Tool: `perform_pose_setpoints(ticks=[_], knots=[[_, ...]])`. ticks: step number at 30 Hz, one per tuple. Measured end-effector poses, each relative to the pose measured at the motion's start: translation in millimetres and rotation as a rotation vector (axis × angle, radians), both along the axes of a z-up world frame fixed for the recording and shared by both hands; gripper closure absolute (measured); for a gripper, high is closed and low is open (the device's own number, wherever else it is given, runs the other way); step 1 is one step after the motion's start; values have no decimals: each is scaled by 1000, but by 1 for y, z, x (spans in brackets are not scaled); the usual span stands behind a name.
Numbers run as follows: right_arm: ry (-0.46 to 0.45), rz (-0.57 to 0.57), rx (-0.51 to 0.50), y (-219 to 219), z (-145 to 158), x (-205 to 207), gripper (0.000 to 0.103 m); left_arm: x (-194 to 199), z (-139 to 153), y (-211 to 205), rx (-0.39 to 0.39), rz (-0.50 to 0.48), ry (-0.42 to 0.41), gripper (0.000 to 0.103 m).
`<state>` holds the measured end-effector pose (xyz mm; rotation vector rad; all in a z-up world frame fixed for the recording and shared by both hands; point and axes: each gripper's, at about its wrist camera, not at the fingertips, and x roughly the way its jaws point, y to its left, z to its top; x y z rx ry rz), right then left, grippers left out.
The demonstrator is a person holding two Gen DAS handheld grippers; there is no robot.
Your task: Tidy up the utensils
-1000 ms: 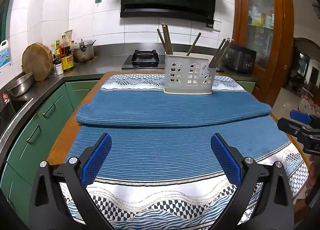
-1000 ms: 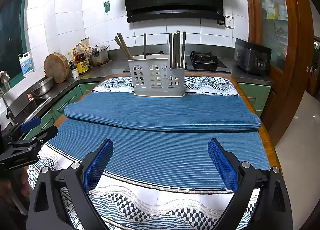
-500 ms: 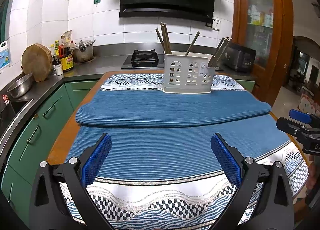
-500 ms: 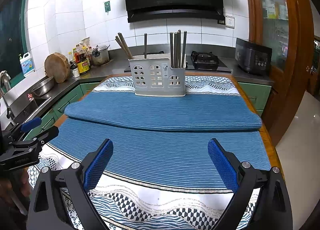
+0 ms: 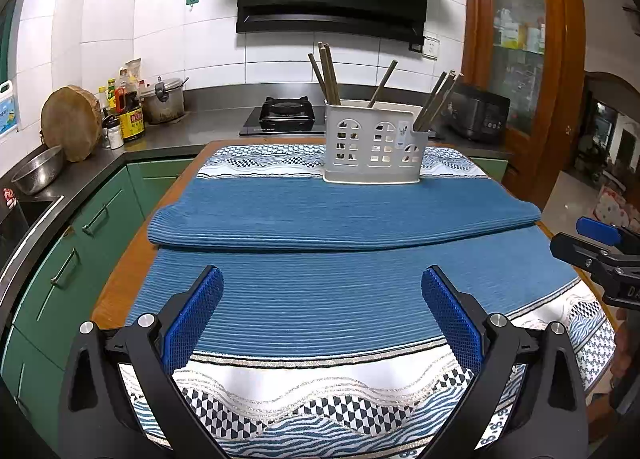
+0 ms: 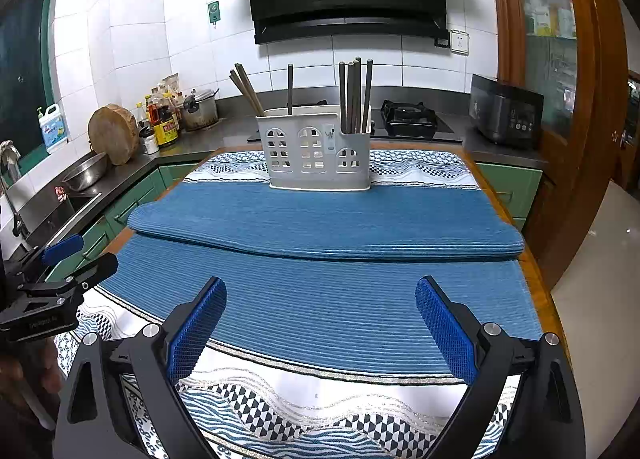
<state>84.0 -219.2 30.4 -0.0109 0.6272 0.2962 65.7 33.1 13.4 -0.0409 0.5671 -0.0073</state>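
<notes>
A wooden-edged bench (image 5: pixel 132 271) fills both views, draped in a ribbed blue cloth (image 5: pixel 340 291) with a patterned white border of waves and checks; a second fold of the same blue fabric (image 6: pixel 320 227) lies across it, farther back. At the far end stands a pale plastic utensil holder (image 5: pixel 372 147) with arched window cut-outs, upright on the cloth's patterned border. Dark chopsticks (image 6: pixel 354 95) stand in its compartments: a leaning pair at one end, a single stick in the middle, a cluster at the other end.

The right wrist view alone shows the sink tap (image 6: pixel 8 163) and a white detergent jug (image 6: pixel 52 131); the left wrist view alone shows the doorway into a further room (image 5: pixel 604 147). Both take in the round wooden chopping block (image 5: pixel 72 121) and steel bowl (image 5: pixel 38 175) on the grey counter.

The left tool (image 5: pixel 322 323) and right tool (image 6: pixel 320 333) hang over the near cloth, blue mesh pads spread wide, gripping nothing. Compared with a second ago, the holder has shifted only slightly in either view.
</notes>
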Motion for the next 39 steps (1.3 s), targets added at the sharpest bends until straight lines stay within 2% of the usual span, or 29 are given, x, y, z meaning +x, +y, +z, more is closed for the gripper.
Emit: perform_pose_setpoints(ticks=[39], knots=[[14,5,-5,0,-9,2,11,1,0,-8,11,-36,0,5]])
